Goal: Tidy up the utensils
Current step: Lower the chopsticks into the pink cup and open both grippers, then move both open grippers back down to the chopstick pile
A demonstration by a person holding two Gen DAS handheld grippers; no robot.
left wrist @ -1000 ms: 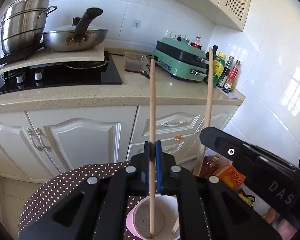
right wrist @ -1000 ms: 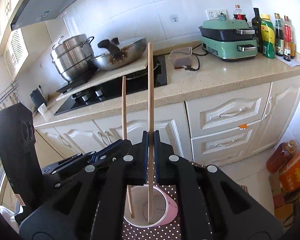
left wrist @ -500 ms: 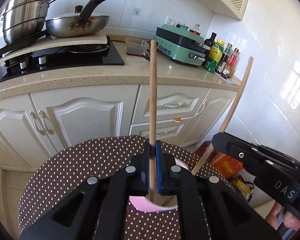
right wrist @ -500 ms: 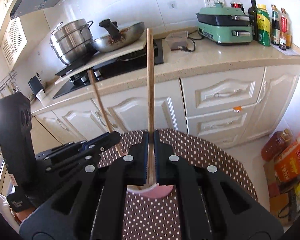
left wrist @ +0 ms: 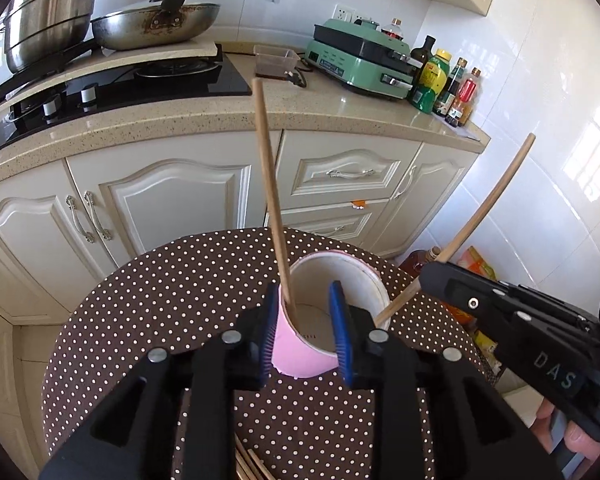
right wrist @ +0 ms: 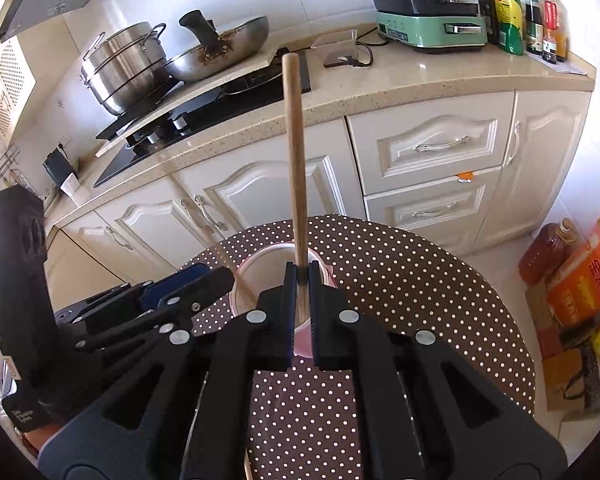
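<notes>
The task looks about half done, in my judgement. One chopstick (left wrist: 271, 196) already stands free inside the pink cup (left wrist: 320, 320), leaning against the cup's near left rim with its top tilted to the far left. The second chopstick (right wrist: 296, 168) is not released: the right claw (right wrist: 301, 276) is closed on it, low on the stick, and its lower end goes down into the cup at the right side. So what is left is to let this one go, and then probably to collect the few more sticks (left wrist: 248, 464) that lie on the dotted tablecloth (left wrist: 160, 300) at the near edge of the left camera's view.

The left claw (left wrist: 306, 320) is open and holds nothing. Its two blue pads (left wrist: 269, 334) stand apart on either side of the cup's near wall, just in front of it; I cannot tell if they touch the cup. It points forward and a little downward to the cup.

The right claw comes from the right side, low over the table, and keeps its stick almost upright in its own view, while in the left camera the same stick leans out to the right.
</notes>
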